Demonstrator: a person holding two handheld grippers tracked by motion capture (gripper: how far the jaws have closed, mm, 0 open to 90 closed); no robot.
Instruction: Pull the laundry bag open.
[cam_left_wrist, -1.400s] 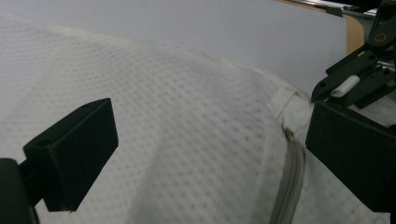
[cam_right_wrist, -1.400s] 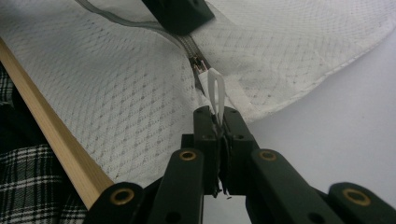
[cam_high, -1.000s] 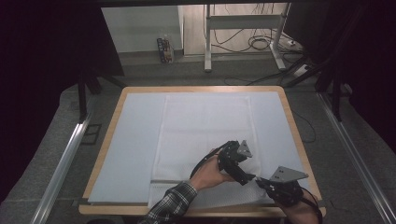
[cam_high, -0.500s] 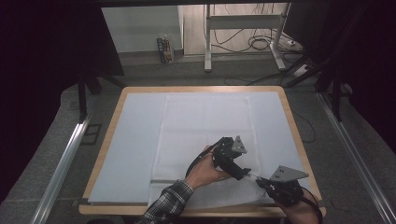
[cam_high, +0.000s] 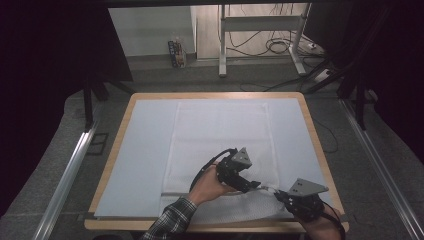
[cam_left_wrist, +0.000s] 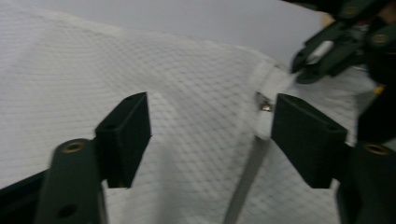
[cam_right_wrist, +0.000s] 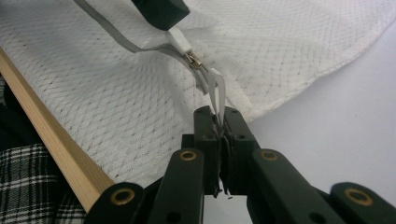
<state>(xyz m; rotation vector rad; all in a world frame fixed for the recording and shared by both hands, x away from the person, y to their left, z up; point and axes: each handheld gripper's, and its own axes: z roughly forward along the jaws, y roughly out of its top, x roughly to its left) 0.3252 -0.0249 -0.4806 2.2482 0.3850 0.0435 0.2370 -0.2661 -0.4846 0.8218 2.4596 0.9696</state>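
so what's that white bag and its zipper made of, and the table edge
The bag looks like soft white woven mesh, going by its diamond netting. The zipper has a shiny metal-looking slider on greyish fabric tape. The table edge looks like pale matte wood, perhaps laminate.

My high view looks forward and down over the whole counter (cam_high: 120, 150), both tools low in the frame. My left tool (cam_left_wrist: 210, 135) camera sits close over the mesh bag (cam_left_wrist: 93, 79), facing the right tool (cam_left_wrist: 322, 58) at upper right. My right tool (cam_right_wrist: 220, 122) camera looks back along the same zipper (cam_right_wrist: 194, 60).
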